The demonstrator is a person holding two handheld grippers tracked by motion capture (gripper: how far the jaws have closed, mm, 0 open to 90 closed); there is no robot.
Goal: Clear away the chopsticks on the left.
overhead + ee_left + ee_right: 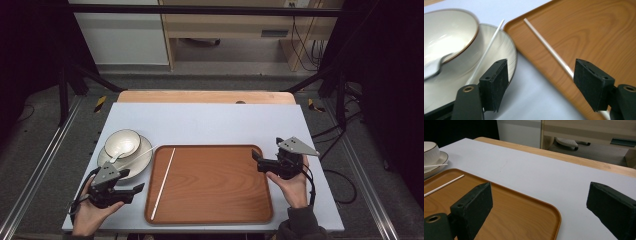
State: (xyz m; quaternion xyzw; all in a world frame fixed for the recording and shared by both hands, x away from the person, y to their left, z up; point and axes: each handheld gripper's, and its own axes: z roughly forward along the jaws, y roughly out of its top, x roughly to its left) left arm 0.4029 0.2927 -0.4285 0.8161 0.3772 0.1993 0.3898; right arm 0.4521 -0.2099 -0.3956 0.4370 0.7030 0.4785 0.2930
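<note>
A brown wooden tray (215,185) lies in the middle of the table, with one white chopstick (164,181) along its left side. Left of it a white bowl (122,141) sits on a white plate (140,160), a spoon (114,158) inside the bowl and a second chopstick (137,156) across the plate. My left gripper (134,181) is open between plate and tray; in its own view the jaws straddle the tray's edge (541,67), above the plate (499,45) and the chopstick (549,47). My right gripper (256,161) is open over the tray's right edge (554,215).
The light grey table top (210,120) has bare room behind the tray. A wooden strip (205,96) runs along its far edge. Beyond it stand a cabinet (120,35) and shelving with cables (305,45) on the floor.
</note>
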